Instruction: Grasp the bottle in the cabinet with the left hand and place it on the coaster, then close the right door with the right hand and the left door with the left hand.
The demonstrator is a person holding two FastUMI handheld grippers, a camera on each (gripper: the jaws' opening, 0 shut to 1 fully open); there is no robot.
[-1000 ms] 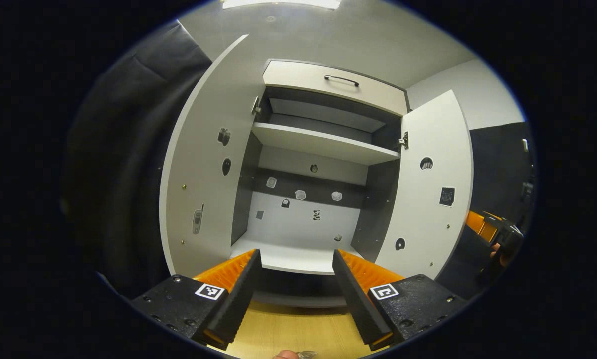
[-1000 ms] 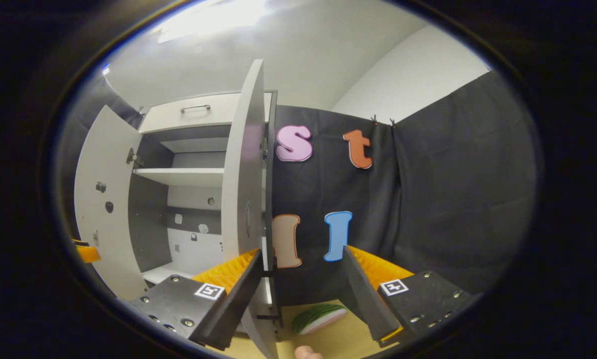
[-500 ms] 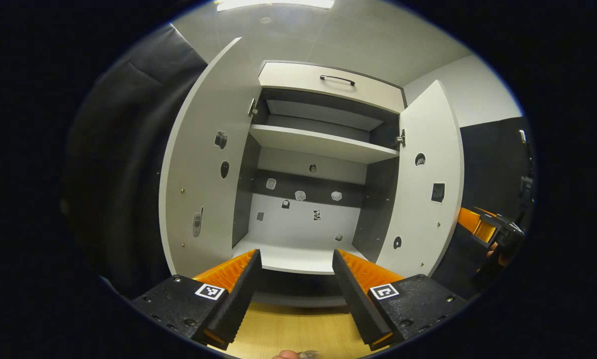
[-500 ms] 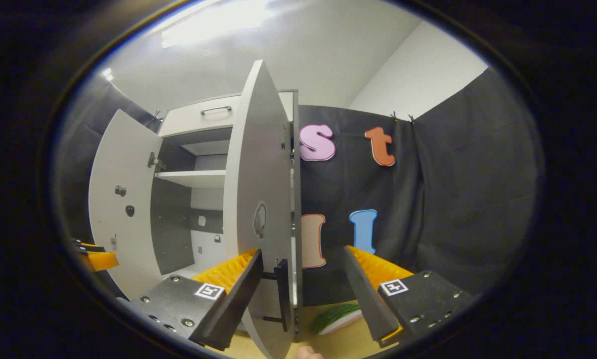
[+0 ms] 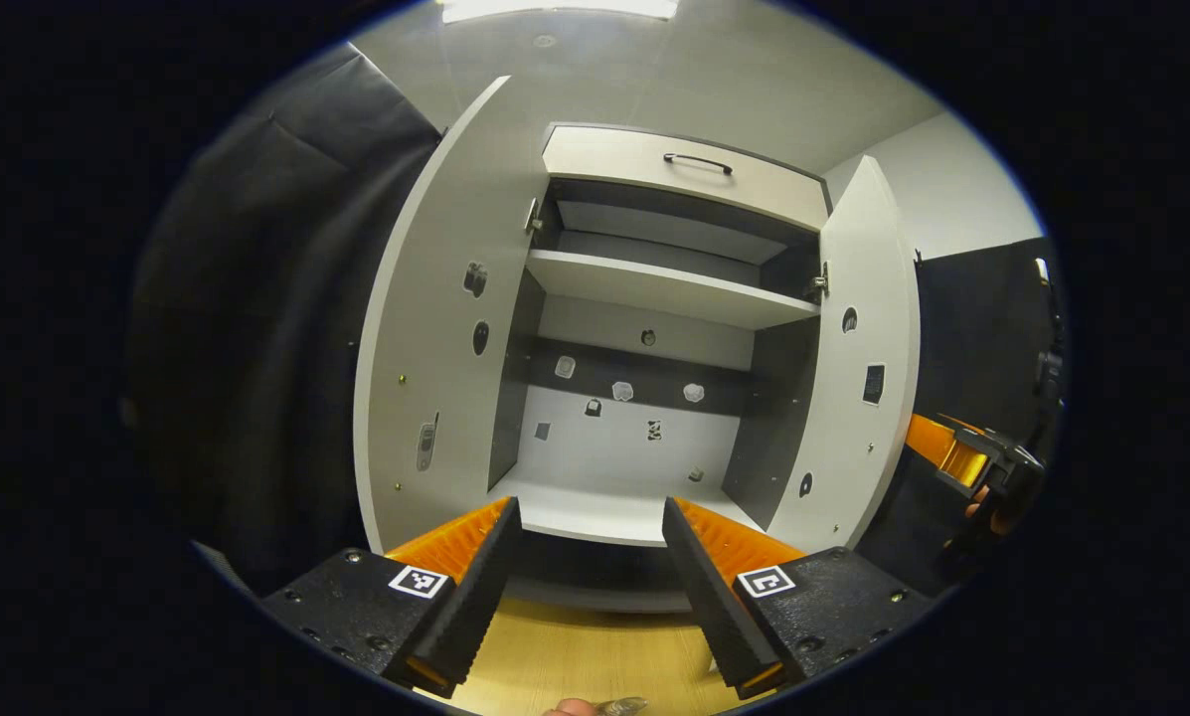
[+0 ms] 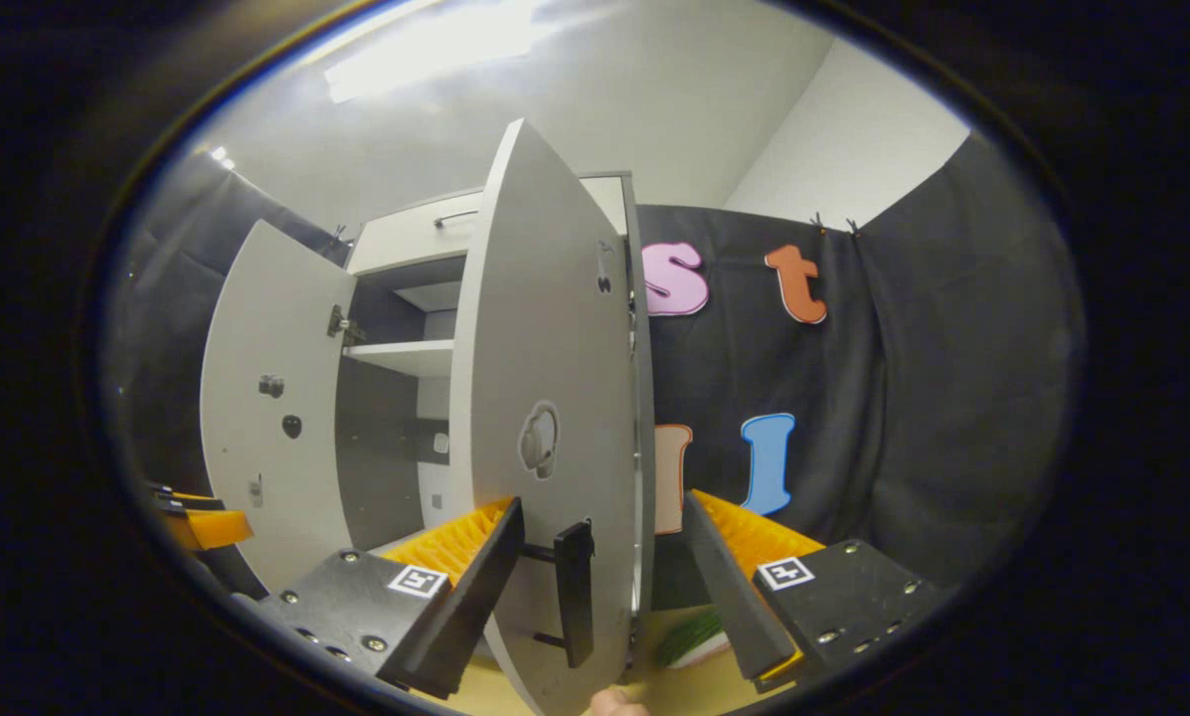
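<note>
In the left gripper view, the left tongs [image 5: 587, 557] hang released and empty in front of the cabinet [image 5: 644, 467], over the wooden worktop [image 5: 585, 661]. The left door [image 5: 435, 328] stands wide open, and the lower shelf [image 5: 595, 512] carries no bottle, so the bottle looks to have been moved out. A small clear object at the near edge of this view may be its top, but I cannot tell, and I cannot make out the coaster.

Farther right, the right door [image 5: 868, 368] is partway swung in. In the right gripper view its outer face [image 6: 555, 398] sits between the spread fingers of the right tongs [image 6: 604, 582], which are released and gripping nothing; the dark handle [image 6: 575, 592] lies just beside the left finger.

The step in hand looks to be closing the right door. To do it well, push flat on the face near the handle, follow the hinge arc, and finish gently so the panel seats without bouncing. Keep the left tongs clear of the opening until it seats.
</note>
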